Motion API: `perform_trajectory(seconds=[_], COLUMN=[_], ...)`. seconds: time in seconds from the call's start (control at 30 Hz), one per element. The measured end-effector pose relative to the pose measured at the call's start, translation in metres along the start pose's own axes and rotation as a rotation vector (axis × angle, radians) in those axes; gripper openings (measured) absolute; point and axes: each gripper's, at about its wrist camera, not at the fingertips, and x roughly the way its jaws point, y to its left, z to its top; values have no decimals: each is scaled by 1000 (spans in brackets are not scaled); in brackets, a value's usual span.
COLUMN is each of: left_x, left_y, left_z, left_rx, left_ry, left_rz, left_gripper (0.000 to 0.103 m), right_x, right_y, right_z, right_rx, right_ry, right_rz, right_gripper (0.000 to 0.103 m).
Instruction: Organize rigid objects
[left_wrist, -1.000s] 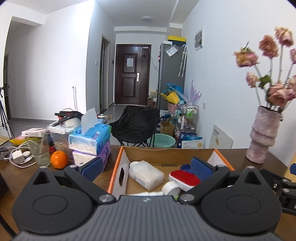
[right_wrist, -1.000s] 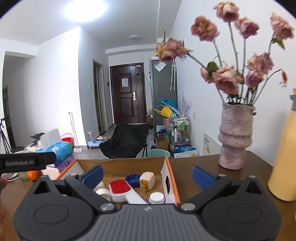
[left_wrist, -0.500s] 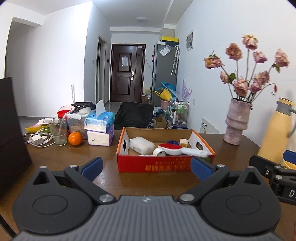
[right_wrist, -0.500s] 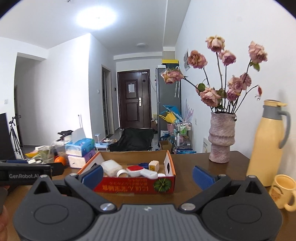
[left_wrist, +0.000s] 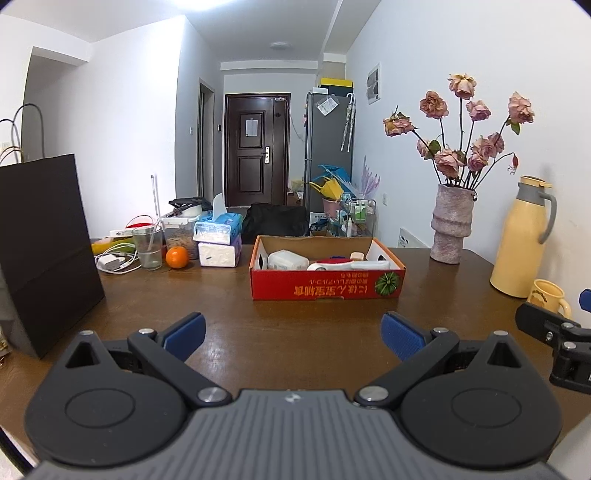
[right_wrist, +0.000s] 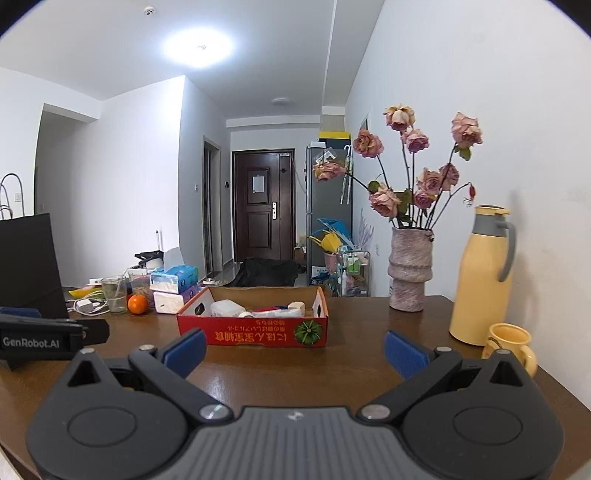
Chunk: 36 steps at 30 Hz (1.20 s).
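Beyond both grippers' wide-spread, empty fingers (left_wrist: 183, 334), the red box (left_wrist: 327, 290) sits well apart.

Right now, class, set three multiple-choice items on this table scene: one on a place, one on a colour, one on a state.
1. Where does the orange lie?
A. in the red cardboard box
B. left of the red cardboard box
C. beside the vase

2. What colour is the thermos jug?
A. yellow
B. green
C. red

3. How are the left tongs?
A. shut on a bottle
B. shut, empty
C. open, empty

Answers: B, it sits by the tissue packs; A, pale yellow body; C, pads apart, nothing between.
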Motion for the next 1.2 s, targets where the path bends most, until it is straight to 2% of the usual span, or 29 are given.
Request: perform_trajectory(seconds=[0.33,1.2], left_x=[-26,-30], left_y=[-3,2], left_z=[-16,-20], left_rx=[14,11], left_ry=[7,10], left_rz=[-6,-11], left_gripper=[103,103], right_x=[-35,-40], right_y=[0,8], right_z=[-15,-17], right_rx=[-18,-45], right_ry=[15,28], right_rz=[0,-3], right_gripper=[103,103])
